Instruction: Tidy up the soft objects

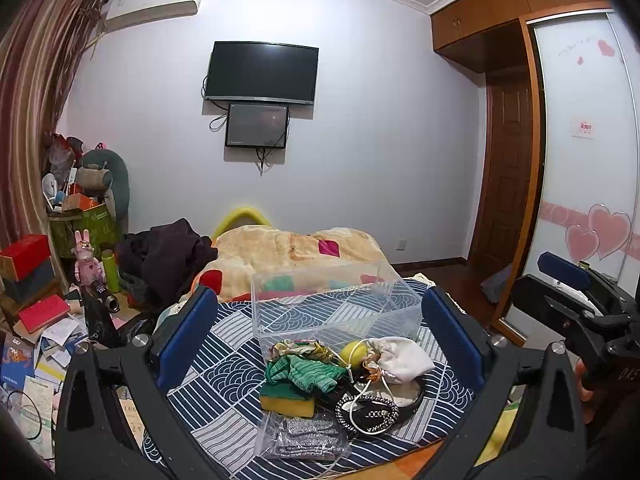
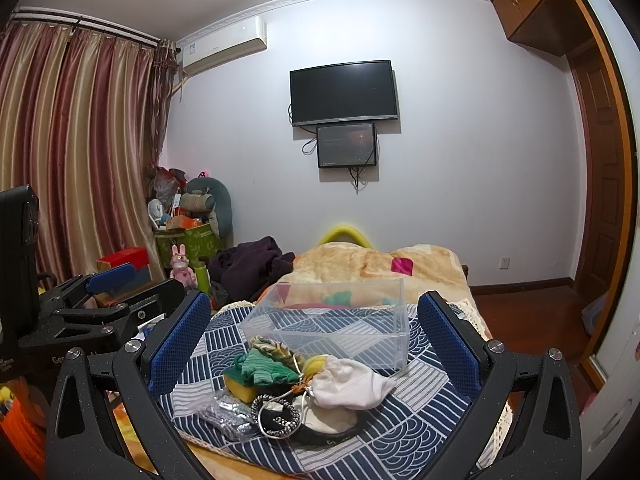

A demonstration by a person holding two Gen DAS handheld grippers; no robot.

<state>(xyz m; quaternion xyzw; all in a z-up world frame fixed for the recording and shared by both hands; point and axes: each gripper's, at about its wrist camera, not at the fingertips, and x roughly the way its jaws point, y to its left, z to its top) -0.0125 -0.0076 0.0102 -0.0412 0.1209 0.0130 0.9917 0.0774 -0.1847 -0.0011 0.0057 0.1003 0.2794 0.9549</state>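
A pile of soft things lies on the blue patterned cloth (image 1: 224,392): a white drawstring pouch (image 1: 400,358), a green knit piece (image 1: 306,372), a yellow-green sponge (image 1: 286,400), a yellow ball (image 1: 354,352), a silvery bagged item (image 1: 302,438) and a black beaded band (image 1: 368,414). An empty clear plastic box (image 1: 336,304) stands just behind the pile. My left gripper (image 1: 320,330) is open and empty, above the pile. My right gripper (image 2: 314,338) is open and empty too, with pouch (image 2: 348,382), sponge (image 2: 240,386) and box (image 2: 340,320) ahead.
A beige blanket (image 1: 288,252) and dark clothes (image 1: 168,256) lie behind the box. Cluttered books and boxes (image 1: 32,280) fill the left. A wardrobe (image 1: 580,160) stands at right. The right gripper shows in the left wrist view (image 1: 580,292); the left gripper shows in the right wrist view (image 2: 108,292).
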